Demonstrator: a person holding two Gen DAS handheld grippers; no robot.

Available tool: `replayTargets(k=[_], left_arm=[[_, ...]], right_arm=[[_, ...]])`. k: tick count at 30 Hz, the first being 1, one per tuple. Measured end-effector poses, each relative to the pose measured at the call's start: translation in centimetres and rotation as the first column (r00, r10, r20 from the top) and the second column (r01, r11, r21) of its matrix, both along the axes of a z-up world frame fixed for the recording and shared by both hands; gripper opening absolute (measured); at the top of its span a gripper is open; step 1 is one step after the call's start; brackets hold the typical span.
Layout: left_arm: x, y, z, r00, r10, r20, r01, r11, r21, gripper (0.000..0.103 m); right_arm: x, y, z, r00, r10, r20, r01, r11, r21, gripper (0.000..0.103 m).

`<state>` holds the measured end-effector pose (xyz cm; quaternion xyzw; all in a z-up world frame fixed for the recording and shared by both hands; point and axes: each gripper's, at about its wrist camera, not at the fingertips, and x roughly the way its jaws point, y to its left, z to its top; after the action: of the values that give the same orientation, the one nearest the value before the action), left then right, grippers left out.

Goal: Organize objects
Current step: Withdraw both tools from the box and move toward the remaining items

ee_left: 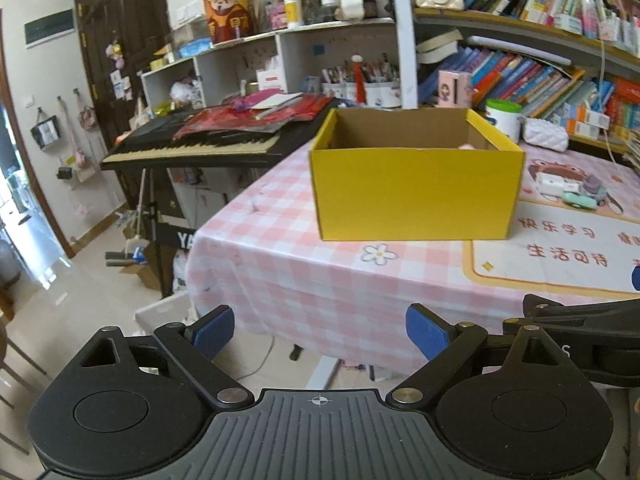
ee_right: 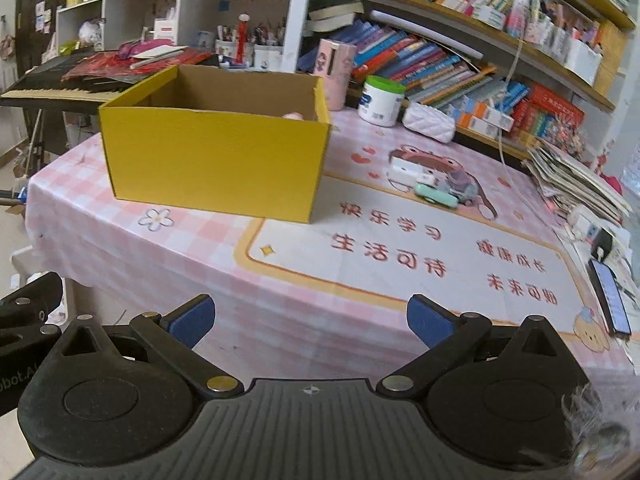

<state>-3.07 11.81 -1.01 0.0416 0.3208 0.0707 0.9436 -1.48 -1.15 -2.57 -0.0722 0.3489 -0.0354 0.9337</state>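
— Nearest the lens, what do the two wrist views show?

— Blue-padded black left gripper (ee_left: 319, 330), its jaws spread wide with nothing between them, hanging off the near edge of the table (ee_left: 280, 240) with its pink-and-white checked cloth. The black right gripper (ee_right: 310, 322) with blue pads is just as wide apart and also empty, above the cloth's near edge.

— And the things to be organized?

— An open yellow cardboard box (ee_left: 416, 192) stands upright on the table, on the left part, its far right corner showing a sliver of something pink (ee_right: 294, 116) inside; I cannot tell what it is. To its right, on the cartoon-printed white desk mat (ee_right: 400, 248), sits a small cluster: a white rectangular block (ee_right: 404, 170), a mint-green oblong item (ee_right: 434, 196) and a small purple-grey toy (ee_right: 460, 184), touching or nearly so, well apart from both grippers.

— Anything behind?

— A white tub with a green lid (ee_right: 382, 100) and a white quilted pouch (ee_right: 428, 122) near the bookshelves (ee_right: 460, 60); a black keyboard (ee_left: 192, 148) stands left of the table.
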Motion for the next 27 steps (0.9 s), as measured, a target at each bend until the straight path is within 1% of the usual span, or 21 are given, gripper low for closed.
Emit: replayTargets(k=[4, 8, 15, 20, 27], left_arm=[[0.2, -1.2, -0.2, 0.999, -0.035, -0.008, 0.034, 0.999, -0.015, 0.095], [0.8, -3.2, -0.3, 0.995, -0.095, -0.005, 0.095, 0.995, -0.025, 0.095], [1.7, -7.5, -0.6, 0.973, -0.230, -0.015, 0.230, 0.973, -0.014, 0.095], [3.0, -9.5, -0.5, 0.965, -0.264, -0.011, 0.263, 0.964, -0.023, 0.095], [5.4, -12.9, -0.6, 0.956, -0.294, -0.014, 0.293, 0.956, -0.018, 0.095]], right_arm=[[-0.7, -1.4, -0.1, 0.999, -0.038, -0.006, 0.038, 0.999, -0.010, 0.103], [-1.1, -3.6, 0.0, 0.995, -0.100, 0.001, 0.100, 0.995, -0.017, 0.103], [-1.5, -8.2, -0.3, 0.971, -0.239, -0.016, 0.239, 0.971, -0.008, 0.103], [-1.1, -10.7, -0.4, 0.958, -0.286, -0.017, 0.286, 0.958, -0.008, 0.103], [0.9, -13.8, -0.6, 0.951, -0.308, -0.025, 0.308, 0.952, -0.003, 0.103]])
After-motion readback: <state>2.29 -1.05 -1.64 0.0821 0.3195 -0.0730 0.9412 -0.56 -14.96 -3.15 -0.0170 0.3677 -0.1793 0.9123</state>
